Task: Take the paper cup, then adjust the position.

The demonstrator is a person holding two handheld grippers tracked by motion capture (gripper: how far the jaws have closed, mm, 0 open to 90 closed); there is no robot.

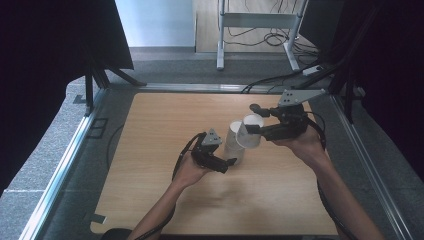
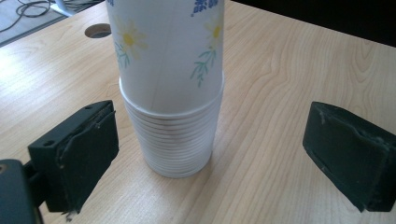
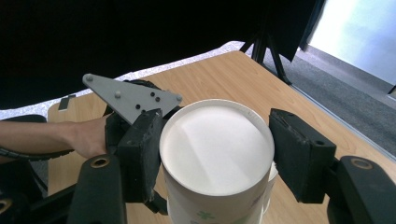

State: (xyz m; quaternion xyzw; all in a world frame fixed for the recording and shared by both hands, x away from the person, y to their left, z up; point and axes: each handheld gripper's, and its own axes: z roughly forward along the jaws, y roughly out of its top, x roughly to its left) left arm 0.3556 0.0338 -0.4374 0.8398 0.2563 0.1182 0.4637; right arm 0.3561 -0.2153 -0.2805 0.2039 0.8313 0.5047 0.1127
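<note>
Though nearest the near edge of the worktop (image 1: 165, 115), holding nothing with the left gripper (image 2: 210, 126). Carried low in the left hand (image 1: 187, 172), a little on the near side of the worktop's middle, pointing at the foot of the stack of paper cups (image 2: 173, 140). Fingers (image 2: 84, 154) spread wide, one on each side of the stack, clear of its ribbed wall and of the wood.

Standing upright just behind those fingers, about midway between the left and right edges: the stack, white, with many rims packed close together. Rising out of its top, the upper cup (image 2: 163, 46), printed with yellow flowers and green sprigs, its lower part seated inside the topmost rim.

Higher and slightly farther toward the far right corner, gripped by the right gripper (image 3: 217, 140) in the right hand (image 1: 305, 145). Fingers (image 3: 299, 158) closed tight against opposite sides of the upper cup near its white round end, pads pressed to the paper.

Farther left, close to the far edge, a round hole (image 2: 98, 30) cut through the wood. Beyond the far edge, grey floor, a metal frame (image 1: 220, 35) and loose cables.
</note>
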